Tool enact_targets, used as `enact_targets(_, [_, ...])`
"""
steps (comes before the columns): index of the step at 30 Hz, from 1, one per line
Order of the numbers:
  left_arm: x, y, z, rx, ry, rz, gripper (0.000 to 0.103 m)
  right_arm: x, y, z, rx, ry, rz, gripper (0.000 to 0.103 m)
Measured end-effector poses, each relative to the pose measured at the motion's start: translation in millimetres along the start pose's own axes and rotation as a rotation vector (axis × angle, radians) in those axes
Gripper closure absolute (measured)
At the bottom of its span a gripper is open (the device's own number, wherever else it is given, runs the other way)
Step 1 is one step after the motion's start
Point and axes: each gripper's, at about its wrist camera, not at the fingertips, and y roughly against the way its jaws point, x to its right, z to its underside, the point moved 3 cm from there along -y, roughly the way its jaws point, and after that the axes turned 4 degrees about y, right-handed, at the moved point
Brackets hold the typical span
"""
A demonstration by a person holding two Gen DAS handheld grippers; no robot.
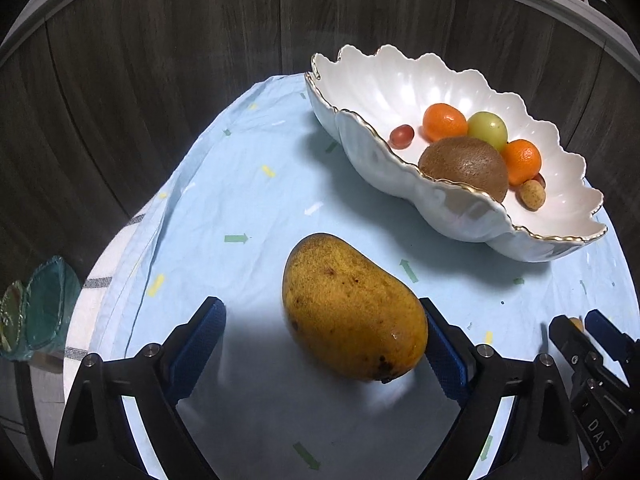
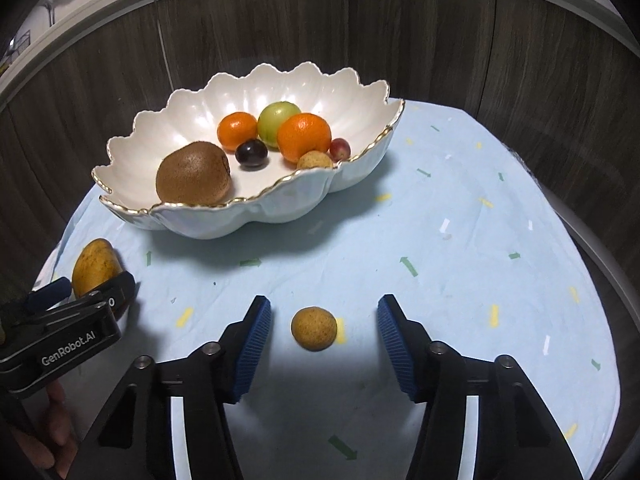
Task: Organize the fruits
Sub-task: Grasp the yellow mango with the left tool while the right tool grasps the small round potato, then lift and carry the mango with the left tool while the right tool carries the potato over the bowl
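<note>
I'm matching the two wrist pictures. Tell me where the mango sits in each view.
Left wrist view: the mango lies low and central on the blue cloth, between the open fingers of the left hand-held gripper.
Right wrist view: the mango shows at the far left edge, partly behind that gripper.
Shared landmark: the white scalloped bowl.

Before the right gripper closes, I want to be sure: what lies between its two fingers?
In the right wrist view, only the small round tan fruit lies between the fingers of the open right gripper, on the blue cloth, touching neither pad.
</note>
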Motion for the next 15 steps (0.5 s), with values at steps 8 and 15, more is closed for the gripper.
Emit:
enact_targets(8, [8.3, 4.0, 0.1, 0.003, -0.035, 0.032, 0.033, 2.1, -3.7, 1.9, -0.016, -0.018, -0.02, 0.072])
enact_targets(15, [11.6, 7.7, 0.8, 0.006, -0.051, 0.054, 0.043, -0.9, -2.1, 1.2, -0.016, -0.009, -0.029, 0.078])
